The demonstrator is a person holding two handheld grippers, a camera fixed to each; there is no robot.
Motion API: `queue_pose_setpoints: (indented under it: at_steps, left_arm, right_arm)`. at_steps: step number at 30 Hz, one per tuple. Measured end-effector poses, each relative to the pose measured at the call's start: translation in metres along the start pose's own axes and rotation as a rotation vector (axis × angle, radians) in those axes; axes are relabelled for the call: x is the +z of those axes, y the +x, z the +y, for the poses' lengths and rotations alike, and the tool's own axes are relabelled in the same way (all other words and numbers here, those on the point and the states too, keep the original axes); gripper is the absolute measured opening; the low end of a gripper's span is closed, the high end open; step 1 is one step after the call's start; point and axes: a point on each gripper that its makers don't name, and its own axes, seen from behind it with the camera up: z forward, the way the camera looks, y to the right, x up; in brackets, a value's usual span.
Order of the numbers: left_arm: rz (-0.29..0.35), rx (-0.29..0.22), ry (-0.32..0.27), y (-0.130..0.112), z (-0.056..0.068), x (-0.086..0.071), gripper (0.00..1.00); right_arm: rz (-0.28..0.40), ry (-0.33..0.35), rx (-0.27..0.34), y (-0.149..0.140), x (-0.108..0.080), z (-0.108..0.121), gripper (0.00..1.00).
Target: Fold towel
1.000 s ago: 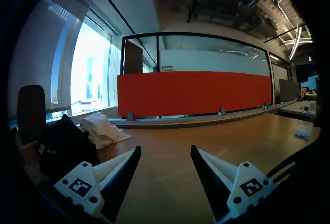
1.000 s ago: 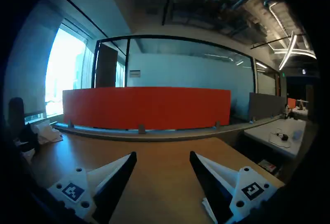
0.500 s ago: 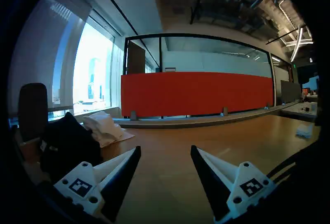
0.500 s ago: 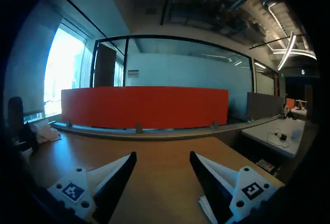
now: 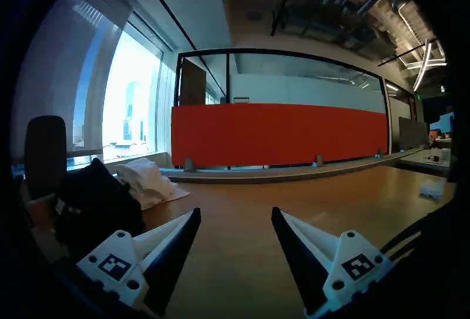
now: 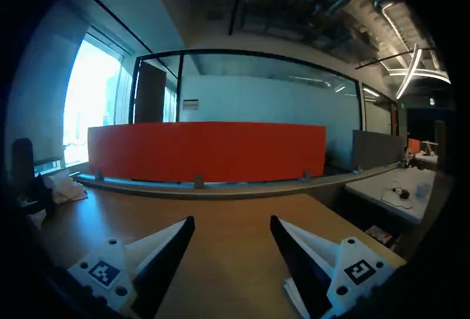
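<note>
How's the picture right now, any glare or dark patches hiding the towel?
Left gripper view: window blown out white; the towel near it reads fine, the black bundle is featureless shadow. Right gripper view: window glare too, towel small and dim at the left edge, red partition bowed by fisheye.

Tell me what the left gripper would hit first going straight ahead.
Probably the red divider at the far end of the table; before it the left gripper faces bare wood. Depth is unclear.
</note>
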Motion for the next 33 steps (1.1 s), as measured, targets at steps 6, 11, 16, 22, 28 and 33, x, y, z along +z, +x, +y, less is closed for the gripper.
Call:
queue_pose_setpoints:
  at_steps: [6,11,16,22,28,33]
  left_arm:
    - [0.0,-0.002,0.001,0.001,-0.001,0.0,0.89]
    - [-0.001,-0.002,0.001,0.001,-0.001,0.0,0.97]
    - [-0.001,-0.001,0.001,0.0,-0.001,0.0,0.98]
    - [0.0,-0.001,0.001,0.0,-0.001,0.0,0.98]
    - [0.0,-0.001,0.001,0.0,-0.001,0.0,0.98]
    - [0.0,-0.001,0.001,0.0,-0.001,0.0,0.98]
  right_arm:
    - [0.008,0.004,0.0,-0.001,0.005,-0.002,1.0]
    - [0.011,0.009,0.004,-0.004,0.009,-0.003,1.0]
    - [0.023,0.009,0.003,-0.011,0.013,0.0,1.0]
    - [0.033,0.023,0.021,-0.022,0.017,0.0,1.0]
    - [0.046,0.05,0.048,-0.035,0.025,-0.004,1.0]
    - [0.058,0.067,0.061,-0.042,0.031,-0.005,1.0]
